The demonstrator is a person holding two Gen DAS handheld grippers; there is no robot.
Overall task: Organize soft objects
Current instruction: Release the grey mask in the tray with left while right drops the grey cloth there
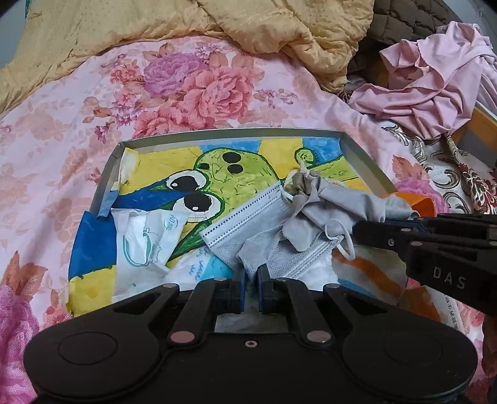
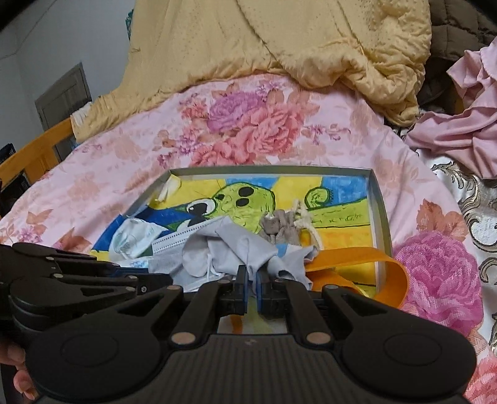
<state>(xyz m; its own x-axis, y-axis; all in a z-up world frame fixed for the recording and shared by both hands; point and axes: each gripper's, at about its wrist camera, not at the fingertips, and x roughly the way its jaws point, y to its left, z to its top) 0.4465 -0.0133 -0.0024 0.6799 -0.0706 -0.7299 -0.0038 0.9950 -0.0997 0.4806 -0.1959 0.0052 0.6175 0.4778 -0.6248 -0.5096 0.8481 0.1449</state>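
Observation:
A shallow grey tray [image 1: 230, 133] lined with a cartoon drawing lies on the bed. In it are a grey pleated face mask [image 1: 248, 223], a crumpled light-grey cloth [image 1: 335, 199] with a tan bunched end and cream cord [image 1: 298, 180], and a white mask wrapper [image 1: 149, 239]. My left gripper [image 1: 251, 273] is shut on the near corner of the face mask. My right gripper [image 2: 251, 275] is shut on the near edge of the grey cloth [image 2: 233, 245]; it comes in from the right in the left wrist view [image 1: 357, 230]. In the right wrist view the left gripper [image 2: 167, 281] comes in from the left.
An orange strap [image 2: 357, 264] curls over the tray's right rim [image 2: 383, 217]. The floral pink bedsheet [image 1: 62, 140] surrounds the tray. Behind lie a yellow quilt [image 1: 186, 31], a brown quilted cover [image 1: 403, 15] and a heap of pink fabric [image 1: 435, 84]. A wooden bed rail [image 2: 37, 149] runs at left.

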